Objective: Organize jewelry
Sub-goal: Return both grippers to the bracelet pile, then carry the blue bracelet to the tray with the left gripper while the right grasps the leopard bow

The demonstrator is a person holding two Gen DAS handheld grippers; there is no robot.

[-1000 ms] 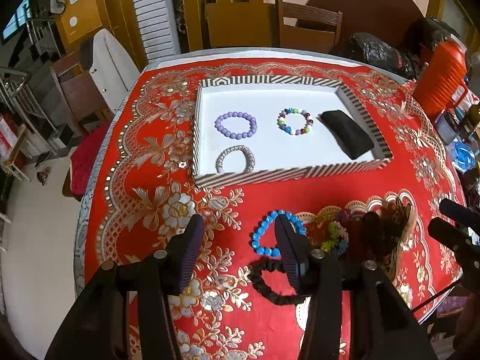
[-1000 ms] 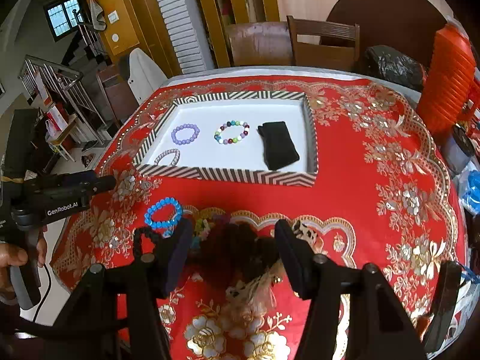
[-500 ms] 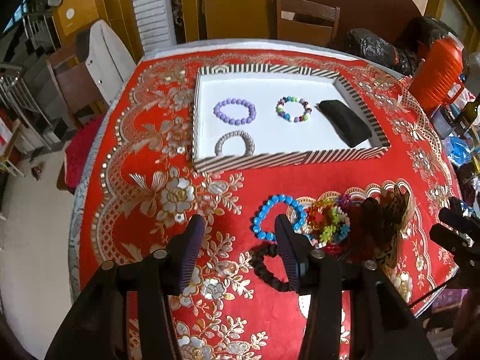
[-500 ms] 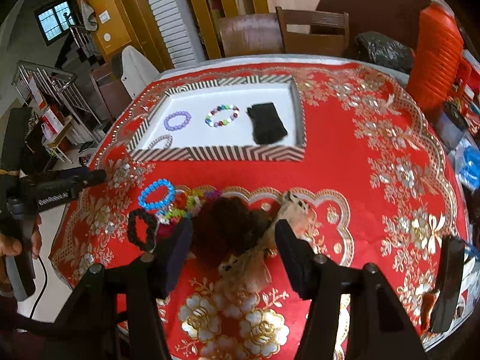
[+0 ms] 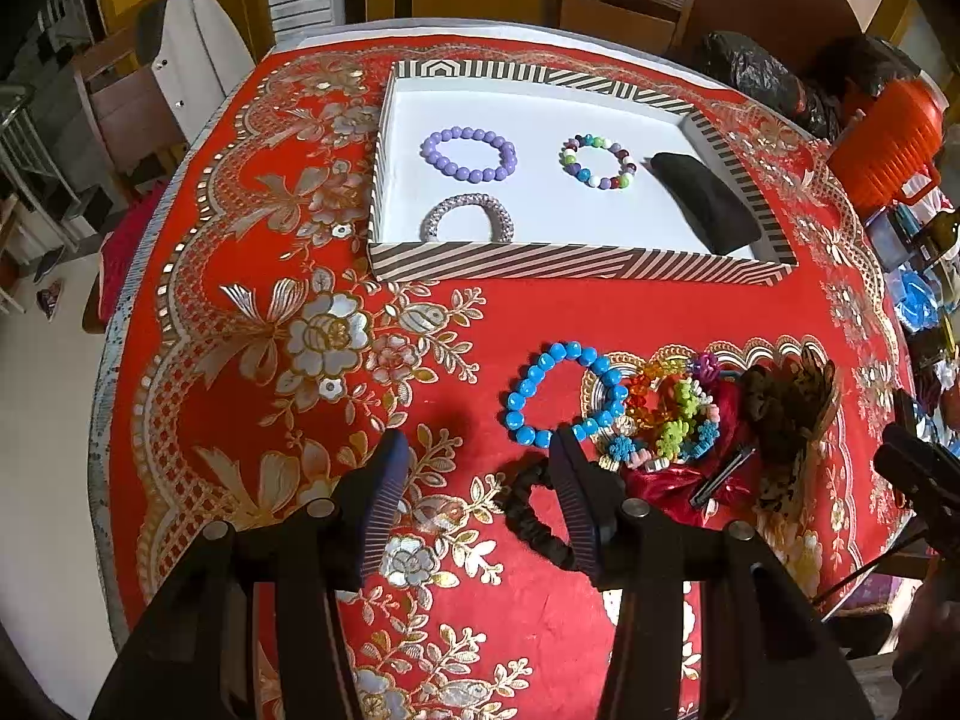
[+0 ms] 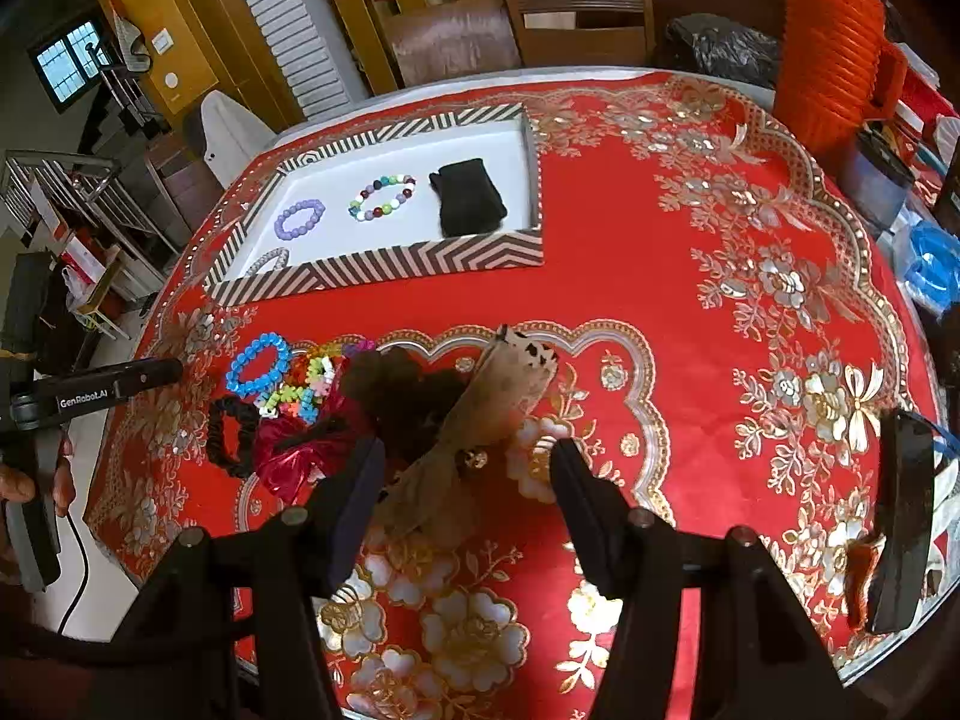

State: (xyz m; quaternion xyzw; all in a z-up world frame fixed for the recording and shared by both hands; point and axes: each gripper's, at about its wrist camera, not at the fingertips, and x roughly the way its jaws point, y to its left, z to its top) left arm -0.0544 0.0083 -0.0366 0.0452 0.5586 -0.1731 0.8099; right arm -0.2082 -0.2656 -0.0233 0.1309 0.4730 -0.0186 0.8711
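While both grippers hover with fingers apart, the left gripper [image 5: 477, 483] sits low in frame over a ruched black scrunchie [image 5: 531, 519] and a glossy blue bead bracelet [image 5: 561, 393]. Upper centre, the zigzag-striped tray [image 5: 570, 261] holds a lilac bead bracelet [image 5: 468, 154] — round, smooth. The right gripper [image 6: 468, 477] straddles a tan fabric piece [image 6: 480, 420].

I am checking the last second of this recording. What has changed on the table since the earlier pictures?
Only the cameras shifted: both grippers drew back slightly and took hold of nothing. The left gripper and right gripper stay open. The blue bracelet and the pile lie unmoved, and the tray holds the same four items.
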